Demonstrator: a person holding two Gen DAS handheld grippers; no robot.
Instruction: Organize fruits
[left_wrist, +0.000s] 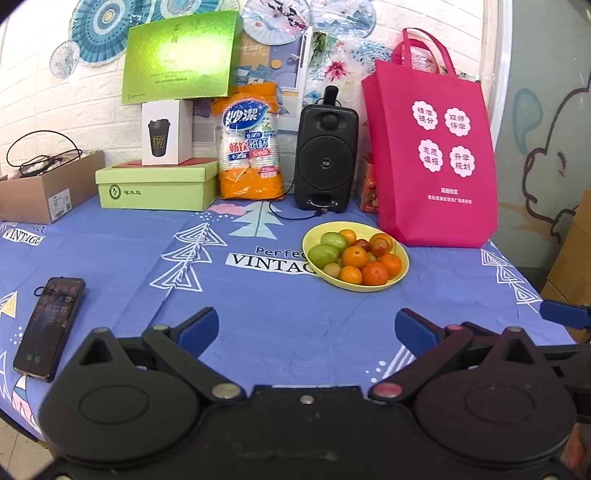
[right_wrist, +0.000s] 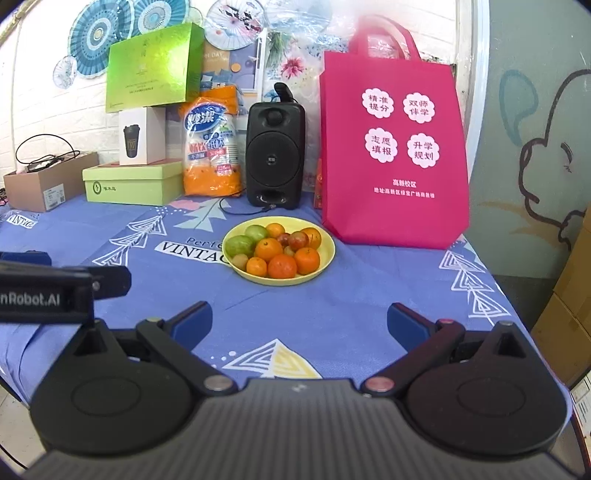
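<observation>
While both the left gripper (left_wrist: 306, 328) and right gripper (right_wrist: 299, 321) gape wide and empty, a careless grab could roll the heaped fruits (right_wrist: 277, 251) off the shallow yellow plate (right_wrist: 325, 262).

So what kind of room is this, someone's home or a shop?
Probably a lived-in room or small office, not a shop: a table under a printed blue cloth, paper fans on a white brick wall, and clutter like a speaker and pink tote bag behind the fruit plate.

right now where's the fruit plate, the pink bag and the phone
yellow plate (right_wrist: 325, 258): right wrist view, bare right rim
pink bag (right_wrist: 395, 218): right wrist view, lower front panel
phone (left_wrist: 50, 325): left wrist view, middle of the screen
</observation>
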